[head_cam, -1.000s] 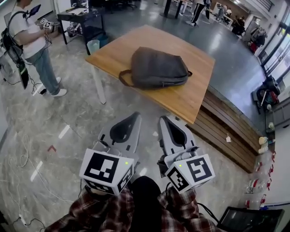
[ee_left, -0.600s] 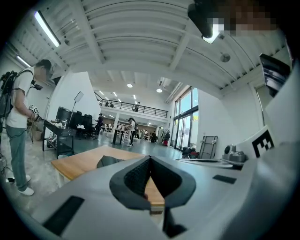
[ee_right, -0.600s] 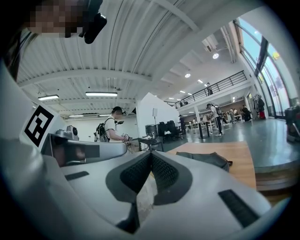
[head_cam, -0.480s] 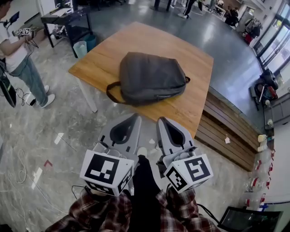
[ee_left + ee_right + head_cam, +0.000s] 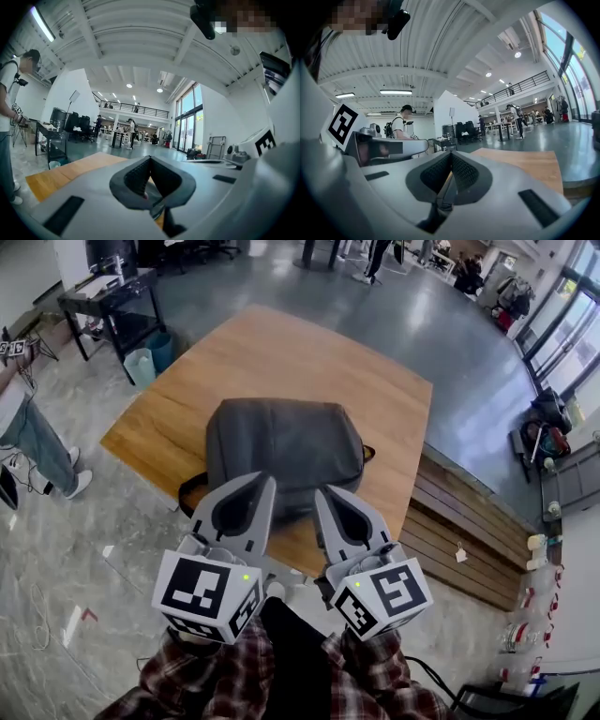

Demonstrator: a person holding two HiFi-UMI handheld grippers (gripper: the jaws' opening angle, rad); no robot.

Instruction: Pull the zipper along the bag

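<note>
A grey backpack [image 5: 281, 446] lies flat on the wooden table [image 5: 272, 352], with a carry strap [image 5: 190, 495] at its near left end. Its zipper is too small to make out. My left gripper [image 5: 262, 480] and right gripper [image 5: 322, 491] are held side by side in front of my chest. Their tips overlap the backpack's near edge in the head view, held above it and not touching. Both are shut with nothing between the jaws. The left gripper view shows the left gripper [image 5: 150, 159] shut over the table [image 5: 56, 176]. The right gripper view shows the right gripper [image 5: 451, 154] likewise, above the table [image 5: 525, 161].
A wooden bench [image 5: 469, 526] runs along the table's right side. At the left edge stands a person [image 5: 28, 427] holding marker cubes. A black desk [image 5: 103, 296] and a pale bin [image 5: 139, 367] sit beyond the table's far left corner. Bottles [image 5: 536, 549] stand at the right.
I have walked up to the table. The backpack has gone from well ahead of the grippers to just under their tips. Both grippers stay shut and side by side.
</note>
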